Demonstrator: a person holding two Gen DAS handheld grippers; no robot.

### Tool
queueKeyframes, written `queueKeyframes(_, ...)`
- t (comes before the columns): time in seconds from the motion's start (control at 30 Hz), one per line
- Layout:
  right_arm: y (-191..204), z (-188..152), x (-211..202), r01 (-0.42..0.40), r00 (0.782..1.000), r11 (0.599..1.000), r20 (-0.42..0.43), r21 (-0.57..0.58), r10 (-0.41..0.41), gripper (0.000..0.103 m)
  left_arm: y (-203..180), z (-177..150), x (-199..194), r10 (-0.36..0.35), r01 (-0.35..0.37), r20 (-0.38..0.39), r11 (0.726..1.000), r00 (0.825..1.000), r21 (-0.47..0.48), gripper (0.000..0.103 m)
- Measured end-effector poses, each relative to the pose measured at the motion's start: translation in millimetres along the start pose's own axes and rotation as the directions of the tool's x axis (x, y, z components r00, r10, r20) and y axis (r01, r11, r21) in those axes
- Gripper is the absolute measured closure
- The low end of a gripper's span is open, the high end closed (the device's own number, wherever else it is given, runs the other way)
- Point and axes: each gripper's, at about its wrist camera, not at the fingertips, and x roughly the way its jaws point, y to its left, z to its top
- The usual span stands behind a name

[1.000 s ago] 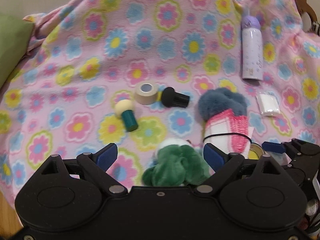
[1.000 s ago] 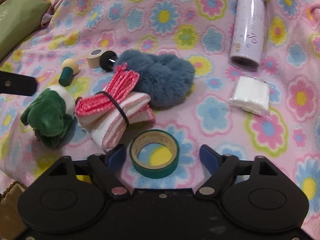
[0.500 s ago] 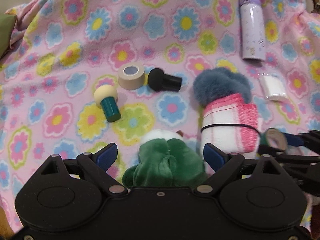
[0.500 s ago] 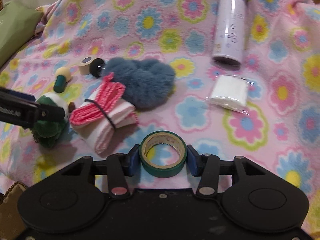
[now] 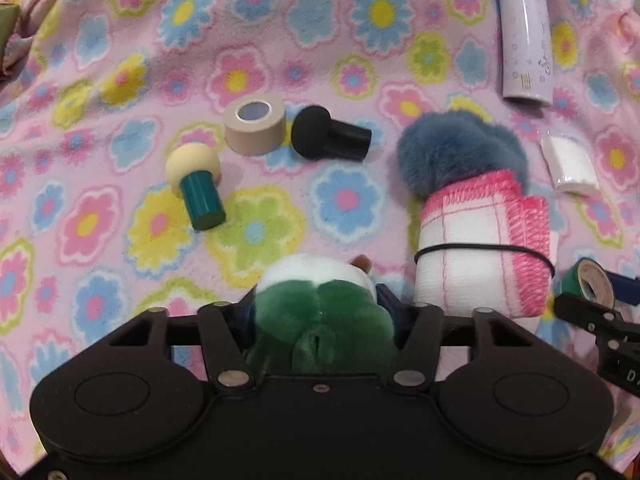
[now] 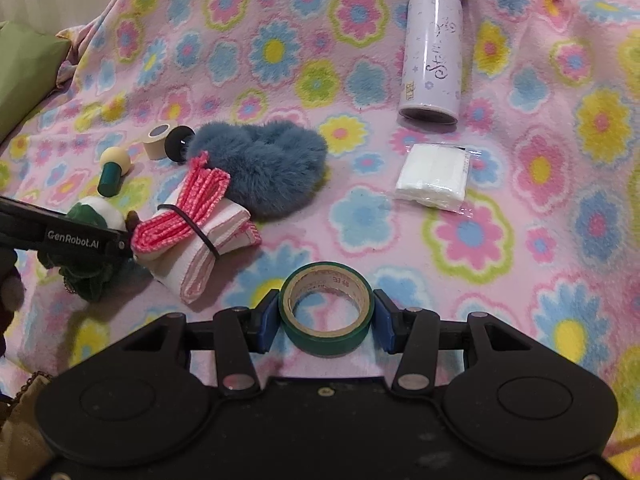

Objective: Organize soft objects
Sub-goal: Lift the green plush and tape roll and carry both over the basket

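The green plush toy [image 5: 320,320] hides the left gripper's [image 5: 318,312] blue fingertips almost entirely.

The rolled towel [image 5: 480,252] is viewed closely from low over the blanket [image 5: 280,40] in both wrist views, from its left and its right; it is shared.

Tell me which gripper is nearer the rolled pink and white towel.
Left. The left gripper, shut on the green plush toy, sits right beside the towel. The right gripper, clamping the green tape roll, is a little farther off.
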Motion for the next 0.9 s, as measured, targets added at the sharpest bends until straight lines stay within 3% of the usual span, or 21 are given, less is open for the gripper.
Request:
queueKeyframes(0.4,13,-9,-77,-0.024,0.993,1.000,0.112,0.020,0.021,0.056,-3,-22,-81,0.004,-0.001,0.101,0.999,0.995,-0.035,0.050)
queueKeyframes(0.9,55,-87,-202,-0.123,0.968,0.992,0.217,-0.014,0.123,0.055,-25,-124,-187,0.052,-0.037,0.209,0.997,0.977,-0.074,0.050)
